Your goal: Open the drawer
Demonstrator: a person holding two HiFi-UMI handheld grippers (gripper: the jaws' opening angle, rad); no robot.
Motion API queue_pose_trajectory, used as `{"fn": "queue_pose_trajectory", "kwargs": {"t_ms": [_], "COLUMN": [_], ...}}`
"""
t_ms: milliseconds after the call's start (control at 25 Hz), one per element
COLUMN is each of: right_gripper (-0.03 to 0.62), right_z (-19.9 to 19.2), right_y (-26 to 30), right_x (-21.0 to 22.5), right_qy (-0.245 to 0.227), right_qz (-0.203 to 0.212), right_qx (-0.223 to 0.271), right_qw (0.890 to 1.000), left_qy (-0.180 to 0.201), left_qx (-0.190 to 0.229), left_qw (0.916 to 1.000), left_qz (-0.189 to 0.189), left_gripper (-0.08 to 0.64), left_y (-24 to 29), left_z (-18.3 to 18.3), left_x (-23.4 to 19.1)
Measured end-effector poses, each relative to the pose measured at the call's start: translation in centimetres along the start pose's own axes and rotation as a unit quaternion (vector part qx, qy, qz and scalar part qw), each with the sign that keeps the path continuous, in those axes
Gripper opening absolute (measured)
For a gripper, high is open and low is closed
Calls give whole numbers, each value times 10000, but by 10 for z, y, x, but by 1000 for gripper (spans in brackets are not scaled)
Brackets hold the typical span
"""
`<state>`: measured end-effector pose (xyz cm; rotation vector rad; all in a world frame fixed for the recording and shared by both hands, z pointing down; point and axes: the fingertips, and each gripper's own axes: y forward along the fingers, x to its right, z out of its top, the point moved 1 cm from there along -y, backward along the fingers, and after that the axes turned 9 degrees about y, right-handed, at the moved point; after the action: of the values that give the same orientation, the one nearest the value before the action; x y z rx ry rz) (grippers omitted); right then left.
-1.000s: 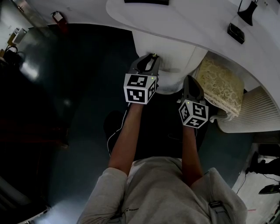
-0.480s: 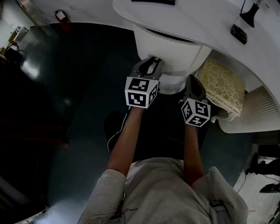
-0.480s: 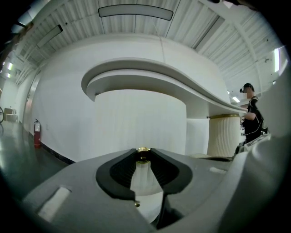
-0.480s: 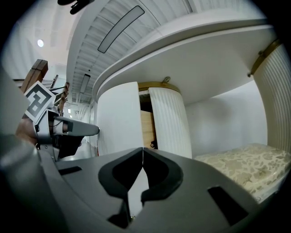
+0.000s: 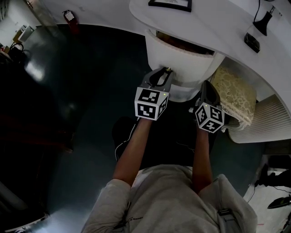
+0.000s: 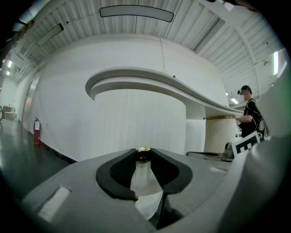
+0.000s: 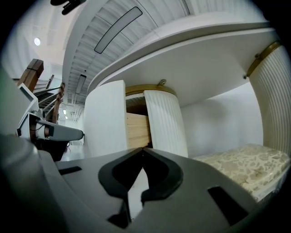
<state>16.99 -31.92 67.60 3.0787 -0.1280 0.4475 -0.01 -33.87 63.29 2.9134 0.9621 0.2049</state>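
Observation:
The drawer (image 5: 182, 57) has a curved white ribbed front and sits under the white desk top (image 5: 218, 22), pulled partly out. A dark gap shows behind its top edge. My left gripper (image 5: 166, 71) is shut on the drawer's small brass knob (image 5: 168, 69). In the left gripper view the knob (image 6: 143, 154) is pinched between the black pads, with the white front (image 6: 136, 118) behind it. My right gripper (image 5: 205, 84) hangs shut and empty just right of the drawer. In the right gripper view, the right gripper (image 7: 142, 149) faces the drawer's wooden side (image 7: 137, 129) and ribbed front (image 7: 166, 123).
A cream patterned cushion (image 5: 232, 91) lies right of the drawer, beside a ribbed white column (image 5: 263, 123). A dark frame (image 5: 170, 3) and a black device (image 5: 251, 42) rest on the desk top. A person (image 6: 248, 113) stands far right in the left gripper view. The floor is dark and glossy.
The drawer has slid out from under the desk, drawn toward me by my left gripper on the knob. A dark gap has opened behind its front. The right gripper has hardly moved.

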Motion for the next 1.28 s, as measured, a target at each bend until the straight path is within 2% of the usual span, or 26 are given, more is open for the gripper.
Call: {"fn": "queue_pose_trajectory", "kwargs": {"t_ms": [400,600,1280], "right_gripper": [15,15,15], "right_z": [-1,-6,-8], "right_y": [3,2,-2], "right_x": [-2,-1,2], "right_qy": [-29,-402,-295], "right_qz": [21,-21,70], "right_qx": [-30,-100,-82], "right_qw": [10000,9991,9995], "left_qy": [74,98,-74], "left_qx": [1,-11,-44], "left_qw": [10000,10000,10000], "left_qz": [21,6,-6], "left_gripper": [106,106,106], "left_y": [-16,-24,-45], "left_z": [-1,-2,-4], "left_x": [1,1,5]}}
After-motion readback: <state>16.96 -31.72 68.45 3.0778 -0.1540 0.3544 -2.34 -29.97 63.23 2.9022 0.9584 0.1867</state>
